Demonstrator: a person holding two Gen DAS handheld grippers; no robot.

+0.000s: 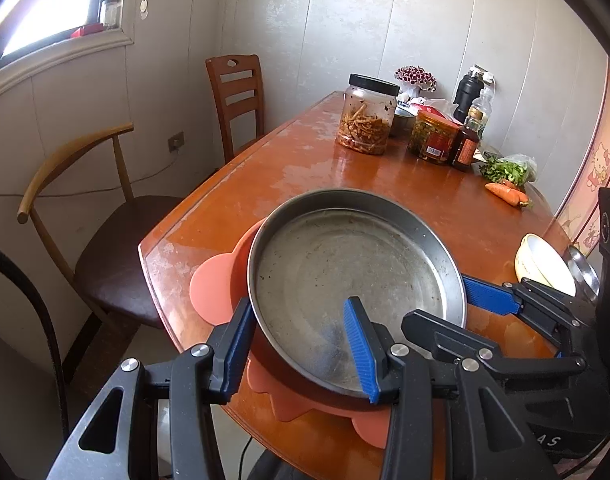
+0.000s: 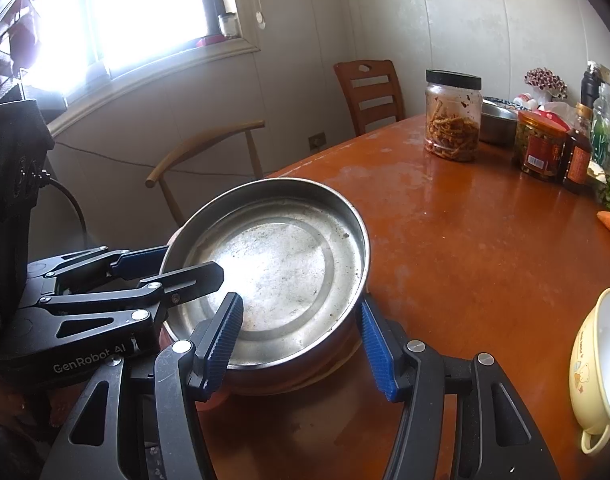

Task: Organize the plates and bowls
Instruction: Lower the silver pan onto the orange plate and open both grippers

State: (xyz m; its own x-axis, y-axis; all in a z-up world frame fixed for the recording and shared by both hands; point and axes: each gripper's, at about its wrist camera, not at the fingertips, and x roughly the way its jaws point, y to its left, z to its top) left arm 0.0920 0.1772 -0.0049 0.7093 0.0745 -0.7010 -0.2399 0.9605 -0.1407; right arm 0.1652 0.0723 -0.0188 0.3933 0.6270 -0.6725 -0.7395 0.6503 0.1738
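Note:
A round steel pan (image 1: 345,264) sits on an orange silicone mat (image 1: 213,284) at the near end of the wooden table (image 1: 385,176). My left gripper (image 1: 301,344) is open and straddles the pan's near rim, one finger inside and one outside. My right gripper (image 2: 301,340) is also open and straddles the pan (image 2: 281,272) at its near right rim; it shows in the left wrist view (image 1: 457,308). A cream bowl with a handle (image 2: 597,364) lies tilted at the right; it also shows in the left wrist view (image 1: 541,264).
Two food jars (image 1: 367,116) (image 1: 435,136), a dark sauce bottle (image 1: 467,146), other bottles, greens and a carrot (image 1: 507,194) stand at the table's far end. A small steel bowl (image 2: 497,120) sits behind the big jar. Two chairs (image 1: 105,240) (image 1: 237,100) stand at the left.

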